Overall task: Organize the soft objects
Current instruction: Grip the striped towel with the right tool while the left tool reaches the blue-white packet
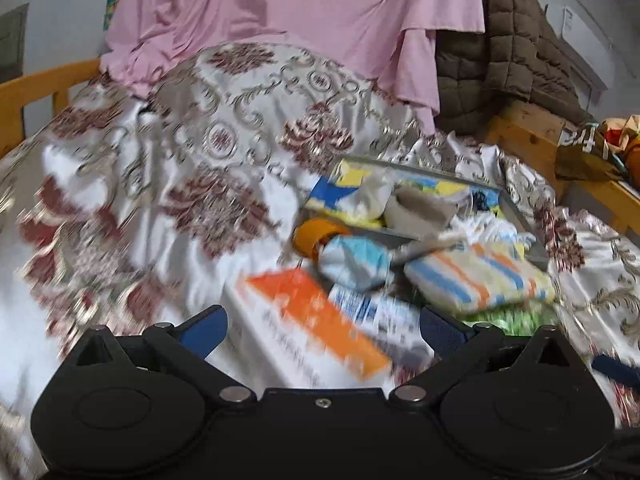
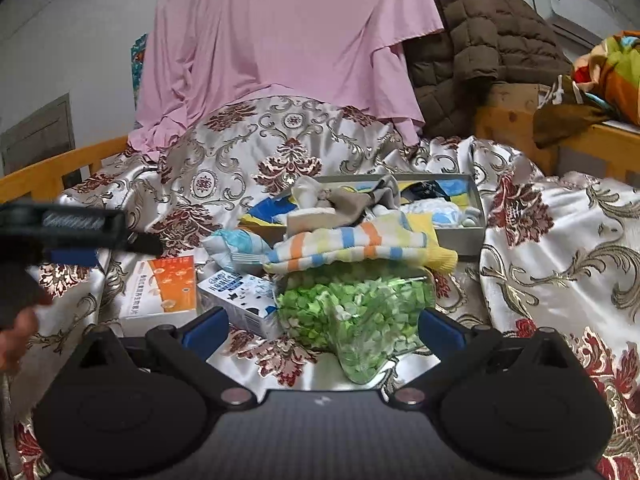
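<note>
- Nearest the right wrist view, the right tool [image 2: 322, 330] is hovering with its blue pads spread wide, gripping nothing.
- Between those pads, at about 12 o'clock, a clear bag of green bits [image 2: 354, 316] is lying on the patterned bedspread [image 2: 560, 248].
- Just beyond the bag, a striped sock [image 2: 360, 246] in orange, blue and yellow is draping over the front wall of a shallow grey box [image 2: 460, 236], which is already holding other socks and small cloths.
- At 10 o'clock, an orange and white carton [image 2: 164, 292] and a blue and white carton [image 2: 240, 292] are sitting side by side.
- Towards 9 o'clock, the left tool [image 2: 80, 236] is reaching in, with part of a hand [image 2: 18, 332] showing behind it.
- In the blurred left wrist view, the left tool [image 1: 322, 330] is also standing spread and empty, directly over the orange and white carton [image 1: 316, 316], with the striped sock [image 1: 476, 280] at 1 o'clock.
- Judging by looks, the sock should be handling as light, limp and easy to crush; pinching a thick fold near its middle would likely be keeping it from sagging or slipping free.
</note>
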`<state>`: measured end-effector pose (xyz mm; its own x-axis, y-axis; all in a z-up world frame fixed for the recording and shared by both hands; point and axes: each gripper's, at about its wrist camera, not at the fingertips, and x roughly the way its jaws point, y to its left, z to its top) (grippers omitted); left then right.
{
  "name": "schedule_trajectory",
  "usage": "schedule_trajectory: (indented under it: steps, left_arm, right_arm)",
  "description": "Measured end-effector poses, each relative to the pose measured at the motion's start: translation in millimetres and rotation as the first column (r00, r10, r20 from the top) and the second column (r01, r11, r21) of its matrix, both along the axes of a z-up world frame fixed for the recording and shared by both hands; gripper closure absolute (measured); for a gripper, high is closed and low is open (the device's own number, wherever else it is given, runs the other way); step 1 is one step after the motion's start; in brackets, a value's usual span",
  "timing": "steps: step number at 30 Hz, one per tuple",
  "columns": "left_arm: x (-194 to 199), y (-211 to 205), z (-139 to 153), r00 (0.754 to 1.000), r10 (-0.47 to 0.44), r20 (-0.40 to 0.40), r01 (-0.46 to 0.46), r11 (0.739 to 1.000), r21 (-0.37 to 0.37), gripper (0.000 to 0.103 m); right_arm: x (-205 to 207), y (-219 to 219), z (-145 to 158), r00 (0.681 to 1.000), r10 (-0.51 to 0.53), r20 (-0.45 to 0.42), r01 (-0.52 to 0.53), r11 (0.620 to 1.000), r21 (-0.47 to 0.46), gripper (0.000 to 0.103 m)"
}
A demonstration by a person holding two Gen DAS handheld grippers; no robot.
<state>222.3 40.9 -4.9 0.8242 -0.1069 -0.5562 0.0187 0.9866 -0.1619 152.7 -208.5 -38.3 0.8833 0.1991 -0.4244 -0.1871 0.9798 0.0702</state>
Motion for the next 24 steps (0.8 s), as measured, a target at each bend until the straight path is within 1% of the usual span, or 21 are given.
schedule_trajectory:
  steps: [5, 8, 11, 16, 20, 22, 24]
  left_arm:
    - [42, -1, -5, 0.999, -0.02, 0.045, 0.021, 0.999, -0.031, 0.001]
    - [63, -3, -13, 0.998, -0.043, 0.056, 0.045, 0.998, -0.036, 0.001]
    - [83, -5, -19, 0.996, -0.064, 0.062, 0.066, 0.997, -0.041, 0.001]
    - [114, -1, -30, 0.994, -0.108, 0.021, 0.109, 0.987, -0.119, 0.001]
    - [128, 5, -44, 0.991, -0.13, -0.02, 0.124, 0.978, -0.168, 0.001]
    - [134, 9, -52, 0.987, -0.146, -0.064, 0.13, 0.968, -0.213, 0.001]
    - [139, 12, -55, 0.985, -0.156, -0.08, 0.132, 0.961, -0.245, 0.001]
  right_arm:
    - [7, 2, 0, 1.0, 0.005, 0.012, -0.005, 1.0, -0.02, 0.0]
    - [19, 6, -1, 1.0, 0.013, 0.011, -0.012, 0.998, -0.068, 0.0]
    - [36, 6, 3, 1.0, 0.006, 0.028, -0.004, 0.998, -0.067, 0.0]
    - [74, 10, 9, 0.998, -0.021, 0.063, 0.027, 0.996, -0.09, 0.0]
    - [98, 10, 7, 0.998, -0.035, 0.054, 0.038, 0.997, -0.07, 0.0]
    - [109, 10, 5, 0.998, -0.041, 0.049, 0.044, 0.997, -0.061, 0.0]
    - [118, 10, 4, 0.998, -0.045, 0.04, 0.047, 0.997, -0.058, 0.0]
